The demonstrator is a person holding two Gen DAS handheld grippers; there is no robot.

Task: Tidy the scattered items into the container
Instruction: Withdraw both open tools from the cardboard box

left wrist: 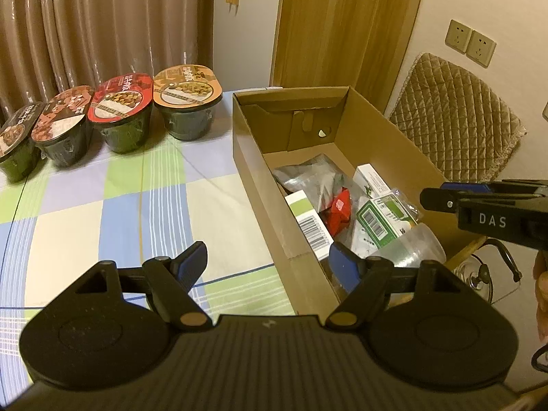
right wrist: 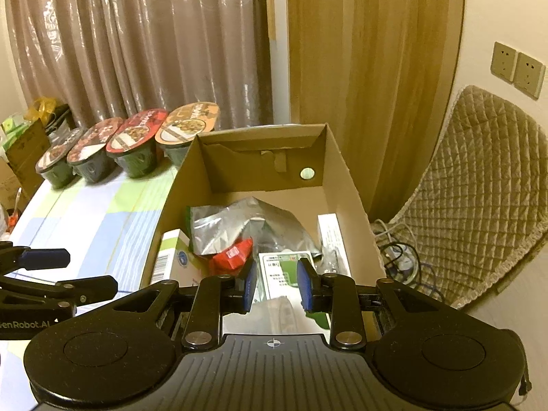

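Note:
An open cardboard box [left wrist: 253,185] [right wrist: 346,178] stands at the table's right end. In it lie a silver foil pouch [right wrist: 239,226], a red packet [right wrist: 233,257], white-and-green cartons [left wrist: 310,221] [right wrist: 284,274] and a clear plastic cup [left wrist: 411,246]. My left gripper [left wrist: 270,260] is open and empty, straddling the box's near left wall. My right gripper [right wrist: 276,284] is open and empty above the box's near end, over the green carton and the cup; it also shows in the left wrist view [left wrist: 445,195].
Several instant-food bowls [left wrist: 126,113] [right wrist: 137,144] stand in a row at the table's far edge by the curtain. The checked tablecloth [left wrist: 102,205] lies left of the box. A quilted chair [right wrist: 479,198] and cables [right wrist: 400,253] are to the right.

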